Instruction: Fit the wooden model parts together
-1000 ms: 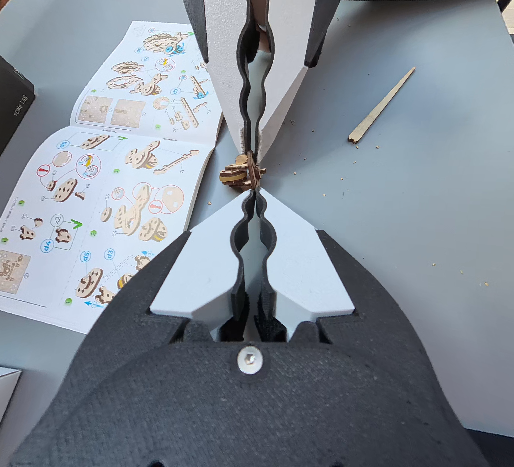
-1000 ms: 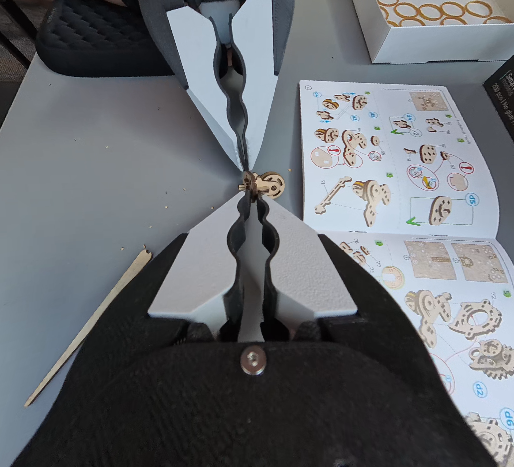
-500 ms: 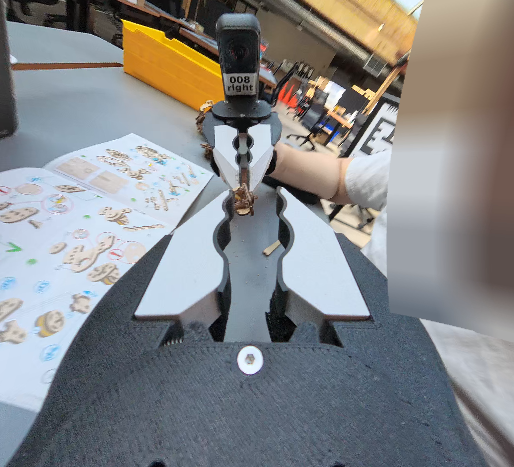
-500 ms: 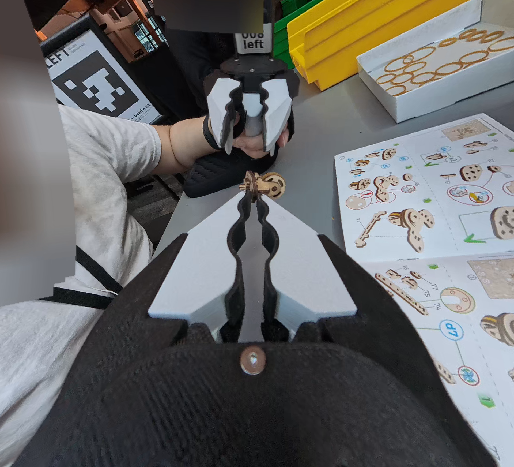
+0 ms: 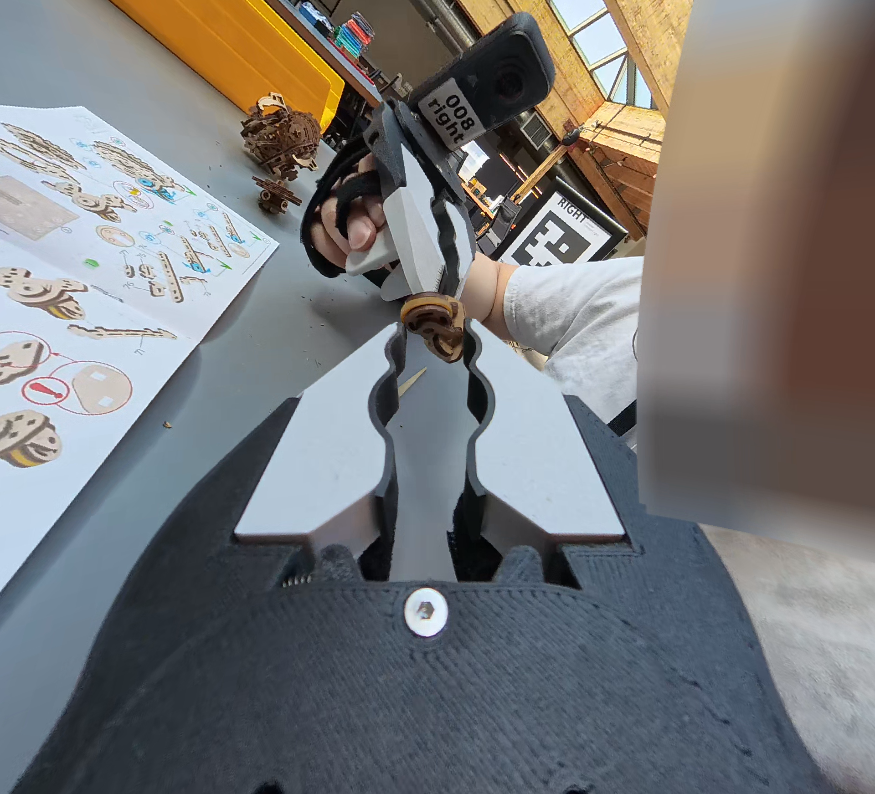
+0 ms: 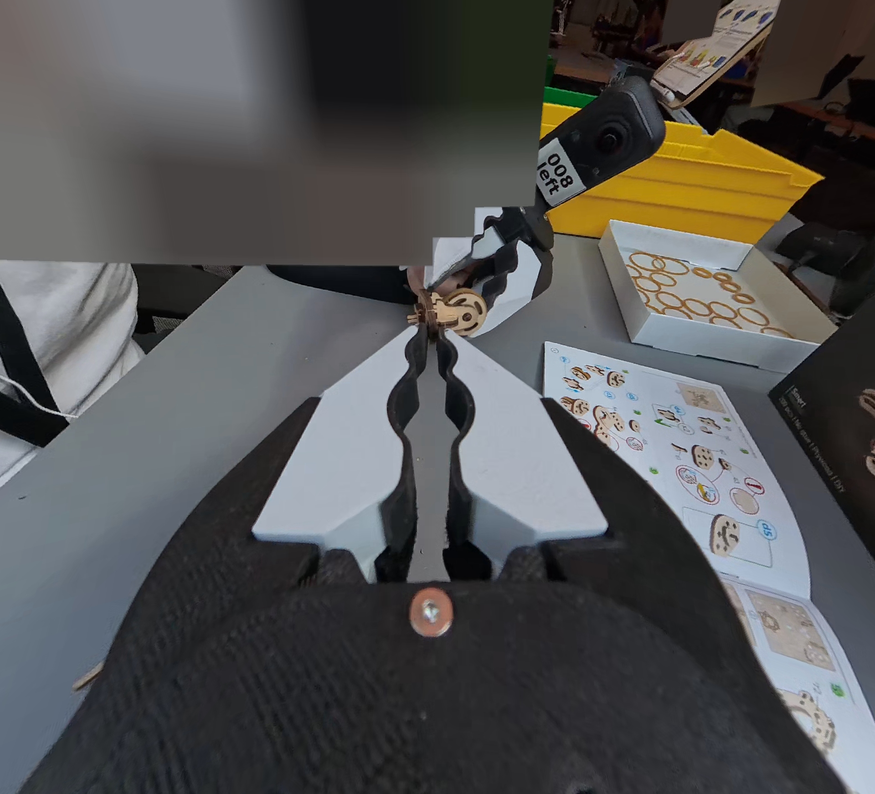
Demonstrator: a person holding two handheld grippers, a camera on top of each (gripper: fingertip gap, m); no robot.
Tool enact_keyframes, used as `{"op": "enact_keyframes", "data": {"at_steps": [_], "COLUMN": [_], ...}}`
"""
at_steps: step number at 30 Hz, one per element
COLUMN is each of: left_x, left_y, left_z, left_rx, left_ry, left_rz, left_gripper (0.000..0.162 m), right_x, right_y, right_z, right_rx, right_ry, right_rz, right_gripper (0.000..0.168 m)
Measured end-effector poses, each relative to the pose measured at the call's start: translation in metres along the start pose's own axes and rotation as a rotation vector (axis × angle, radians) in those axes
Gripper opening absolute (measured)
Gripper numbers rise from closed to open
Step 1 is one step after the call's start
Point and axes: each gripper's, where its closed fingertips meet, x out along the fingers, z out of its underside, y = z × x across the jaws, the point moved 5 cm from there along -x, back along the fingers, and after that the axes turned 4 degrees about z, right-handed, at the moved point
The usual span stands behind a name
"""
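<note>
While right tool [image 6: 428, 328] pinches wooden piece [image 6: 447, 312], left tool [image 5: 433, 336] gapes beside booklet [image 5: 118, 250].

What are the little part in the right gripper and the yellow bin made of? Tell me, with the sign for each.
Small wooden assembly: thin plywood by the look, pale matt faces with dark brown cut edges, likely laser-cut. It is pinched in the right gripper. Yellow bin: probably moulded plastic, uniform colour, smooth and slightly glossy, with stepped ridges along its wall.
</note>
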Motion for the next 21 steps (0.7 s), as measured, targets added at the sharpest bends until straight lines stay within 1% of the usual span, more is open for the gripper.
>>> {"op": "enact_keyframes", "data": {"at_steps": [3, 5, 8, 12, 17, 19, 21], "left_x": [0.002, 0.002, 0.004, 0.004, 0.002, 0.001, 0.0], "left_y": [0.001, 0.004, 0.007, 0.006, 0.004, 0.002, -0.001], "left_z": [0.003, 0.004, 0.004, 0.006, 0.005, 0.004, 0.003], "left_rx": [0.006, 0.039, 0.124, 0.148, 0.115, 0.107, 0.092], "left_ry": [-0.023, -0.043, -0.063, -0.081, -0.065, -0.057, -0.055], "left_rz": [0.006, 0.011, -0.013, -0.041, -0.046, -0.068, -0.09], "left_gripper": [0.019, 0.014, 0.014, 0.014, 0.014, 0.014, 0.014], "right_x": [0.001, 0.001, 0.001, 0.001, 0.0, -0.001, -0.003], "right_y": [-0.005, -0.007, -0.009, -0.007, -0.008, -0.006, -0.003], "right_z": [0.001, 0.0, -0.002, -0.001, 0.0, 0.006, 0.012], "right_rx": [-0.158, -0.244, -0.31, -0.336, -0.407, -0.378, -0.296], "right_ry": [-0.009, -0.013, -0.004, -0.02, -0.055, -0.098, -0.141], "right_rz": [0.04, 0.076, 0.099, 0.134, 0.152, 0.143, 0.113], "right_gripper": [0.002, 0.003, 0.004, 0.014, 0.014, 0.013, 0.013]}}
